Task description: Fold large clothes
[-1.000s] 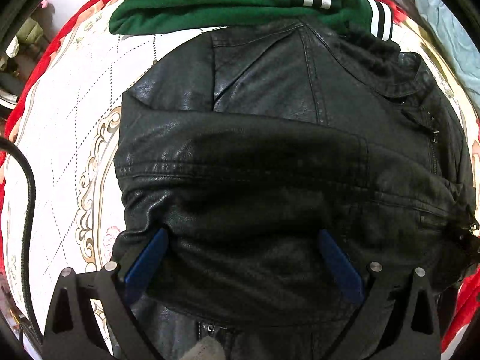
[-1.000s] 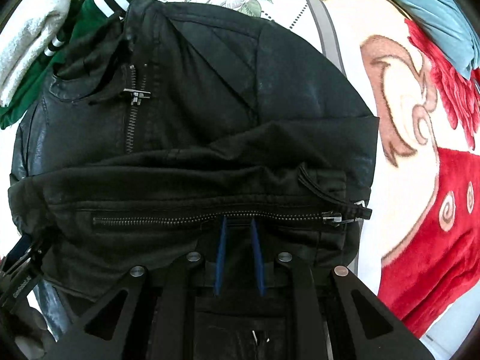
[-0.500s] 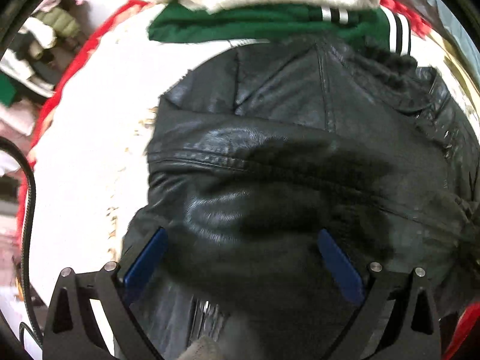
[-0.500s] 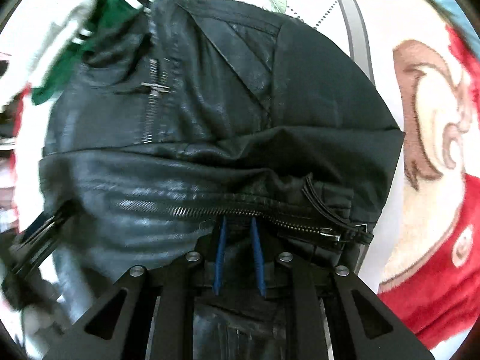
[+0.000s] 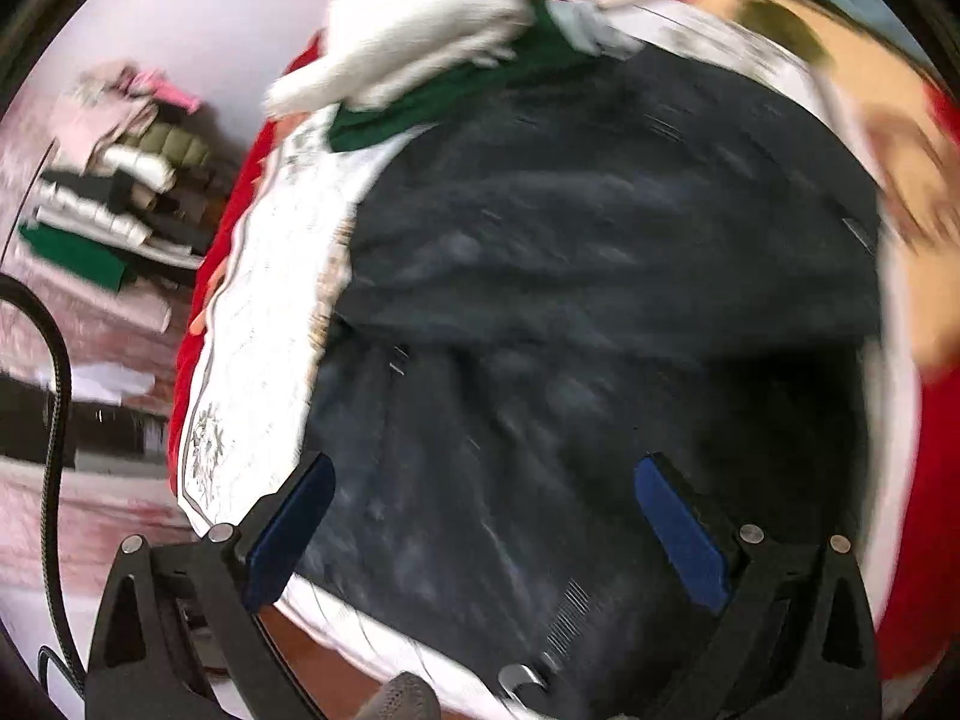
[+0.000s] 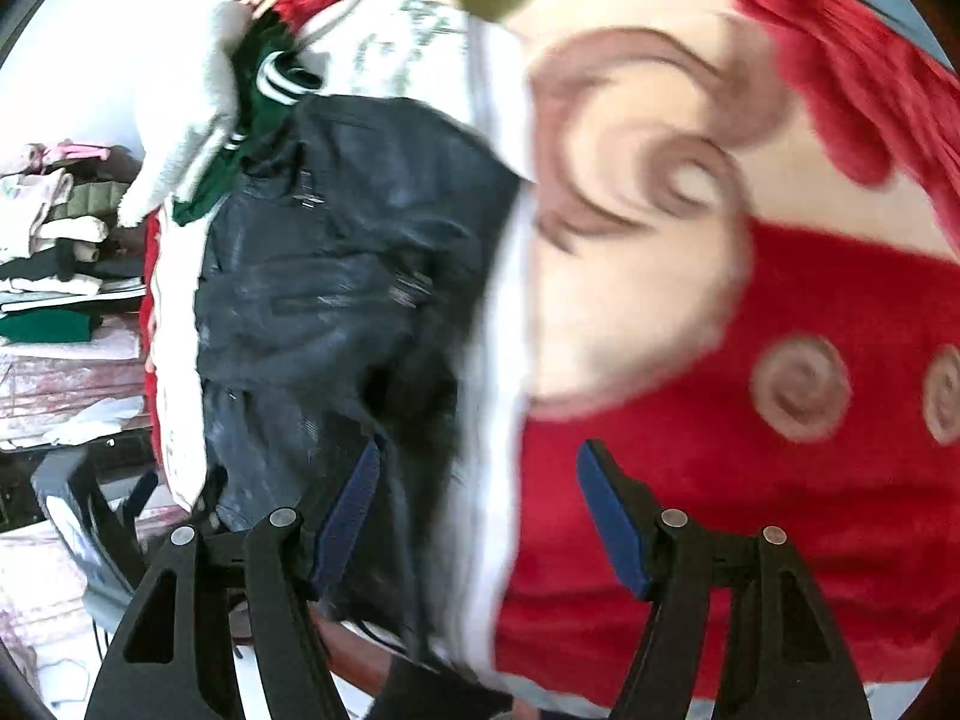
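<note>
A black leather jacket (image 5: 600, 300) lies folded on a white patterned sheet (image 5: 264, 312); the view is motion-blurred. My left gripper (image 5: 483, 525) is open above the jacket's near part, holding nothing. In the right wrist view the jacket (image 6: 336, 300) lies at the left. My right gripper (image 6: 480, 510) is open and empty, its left finger (image 6: 351, 510) over the jacket's near edge and its right finger (image 6: 612, 522) over the red blanket (image 6: 780, 480).
A green garment with striped cuffs (image 5: 456, 102) and a white fleecy one (image 5: 420, 42) lie beyond the jacket. Stacked folded clothes (image 5: 114, 192) sit off the bed at the left. The bed's edge runs along the left. A black cable (image 5: 54, 420) hangs at the left.
My right gripper has let go of the jacket's zipper edge and opened, swinging right over the red blanket. My left gripper has pulled back and tilted; both views are blurred by motion.
</note>
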Available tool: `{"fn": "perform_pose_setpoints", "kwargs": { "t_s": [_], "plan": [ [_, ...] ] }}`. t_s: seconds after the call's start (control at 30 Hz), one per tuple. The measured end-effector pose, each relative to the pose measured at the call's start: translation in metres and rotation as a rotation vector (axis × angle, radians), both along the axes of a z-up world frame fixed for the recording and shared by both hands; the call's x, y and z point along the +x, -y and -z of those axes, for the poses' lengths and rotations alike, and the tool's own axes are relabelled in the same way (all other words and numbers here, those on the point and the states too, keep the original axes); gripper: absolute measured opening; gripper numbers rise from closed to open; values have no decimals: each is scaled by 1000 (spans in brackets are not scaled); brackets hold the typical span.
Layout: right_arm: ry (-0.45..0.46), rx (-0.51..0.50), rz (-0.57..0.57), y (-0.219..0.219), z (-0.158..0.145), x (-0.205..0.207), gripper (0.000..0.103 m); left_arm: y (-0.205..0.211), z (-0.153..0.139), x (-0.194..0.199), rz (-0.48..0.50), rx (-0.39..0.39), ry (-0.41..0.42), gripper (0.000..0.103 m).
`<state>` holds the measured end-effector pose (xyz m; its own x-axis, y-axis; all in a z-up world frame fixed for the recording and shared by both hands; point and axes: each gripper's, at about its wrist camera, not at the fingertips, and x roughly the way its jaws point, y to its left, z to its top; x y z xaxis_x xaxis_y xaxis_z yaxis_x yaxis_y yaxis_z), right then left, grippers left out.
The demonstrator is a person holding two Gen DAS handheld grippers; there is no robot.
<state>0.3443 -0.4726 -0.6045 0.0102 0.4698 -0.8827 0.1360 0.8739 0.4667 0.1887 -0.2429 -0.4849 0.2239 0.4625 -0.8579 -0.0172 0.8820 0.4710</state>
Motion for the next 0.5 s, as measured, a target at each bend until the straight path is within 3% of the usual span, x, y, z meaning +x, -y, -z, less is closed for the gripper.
{"fn": "perform_pose_setpoints", "kwargs": {
  "t_s": [0.13, 0.23, 0.37, 0.5],
  "plan": [
    [-44, -3, 56, 39, 15, -24, 71, 63, 19, -44, 117, 49, -66, 103],
    [-69, -11, 83, 60, 28, -35, 71, 105, 39, -68, 175, 39, -123, 103],
    [-74, -28, 84, 70, 36, -39, 71, 128, 71, -81, 192, 53, -188, 103],
    [-73, -38, 71, 73, 41, -34, 71, 125, 86, -78, 146, 51, -185, 103]
  ]
}}
